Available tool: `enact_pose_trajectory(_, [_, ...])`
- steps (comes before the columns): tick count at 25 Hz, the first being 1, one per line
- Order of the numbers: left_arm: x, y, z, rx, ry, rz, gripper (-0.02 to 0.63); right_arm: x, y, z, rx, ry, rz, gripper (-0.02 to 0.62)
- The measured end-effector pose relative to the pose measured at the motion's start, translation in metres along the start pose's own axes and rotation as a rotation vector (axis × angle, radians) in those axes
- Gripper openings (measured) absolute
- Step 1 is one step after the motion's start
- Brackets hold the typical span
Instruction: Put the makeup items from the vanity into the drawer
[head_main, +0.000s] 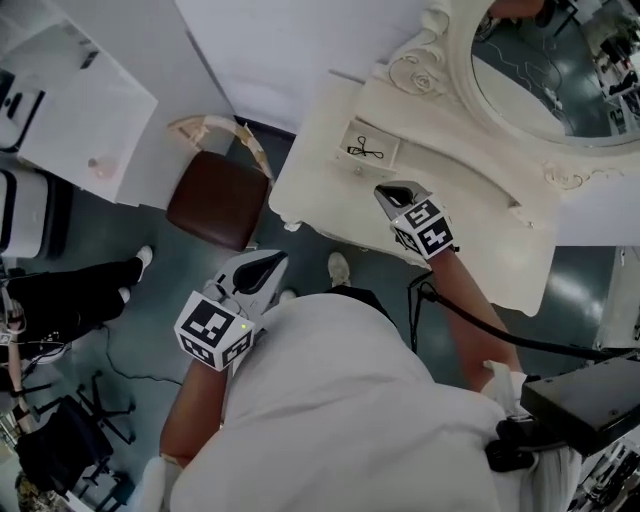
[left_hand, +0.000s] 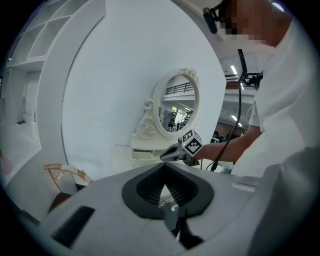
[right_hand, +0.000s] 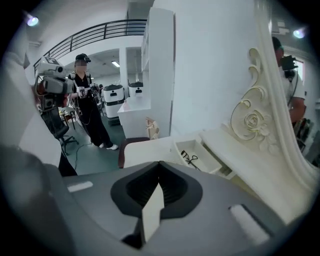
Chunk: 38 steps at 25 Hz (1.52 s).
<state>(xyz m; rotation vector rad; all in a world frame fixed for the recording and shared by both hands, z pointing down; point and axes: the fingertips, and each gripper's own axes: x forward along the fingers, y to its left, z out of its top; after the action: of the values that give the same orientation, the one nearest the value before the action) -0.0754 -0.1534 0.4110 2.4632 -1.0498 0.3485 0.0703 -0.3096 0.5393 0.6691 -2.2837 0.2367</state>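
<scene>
The cream vanity (head_main: 470, 215) stands at upper right with a small drawer (head_main: 369, 147) pulled open. Inside lies a thin black looped tool (head_main: 366, 151), like an eyelash curler; the same drawer (right_hand: 196, 151) and tool (right_hand: 189, 159) show in the right gripper view. My right gripper (head_main: 384, 190) hovers over the vanity top just in front of the drawer, jaws shut and holding nothing. My left gripper (head_main: 279, 259) is low near my body, off the vanity's front left corner, also shut and holding nothing. From it I see the right gripper (left_hand: 171, 154) before the oval mirror (left_hand: 176, 107).
A brown stool (head_main: 214, 198) stands left of the vanity. A white cabinet (head_main: 75, 95) fills the upper left. A person in black (right_hand: 89, 111) stands back on the floor, near an office chair (right_hand: 57, 127). A black cable (head_main: 480, 322) trails from my right arm.
</scene>
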Motion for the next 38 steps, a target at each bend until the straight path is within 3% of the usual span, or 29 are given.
enact_pose_trajectory(8, [-0.017, -0.03, -0.012, 0.052, 0.025, -0.152, -0.002, -0.064, 0.097, -0.024, 0.14, -0.085, -0.053, 0.002])
enact_pose_trajectory(17, [-0.041, -0.055, -0.035, 0.118, 0.059, -0.281, -0.002, -0.098, 0.176, -0.038, 0.216, -0.119, -0.114, 0.002])
enact_pose_trajectory(28, [-0.08, -0.06, -0.068, 0.113, 0.066, -0.312, -0.002, -0.103, 0.245, -0.038, 0.217, -0.129, -0.121, 0.002])
enact_pose_trajectory(38, [-0.105, -0.07, -0.086, 0.126, 0.056, -0.309, -0.002, -0.106, 0.276, -0.032, 0.182, -0.149, -0.117, 0.0])
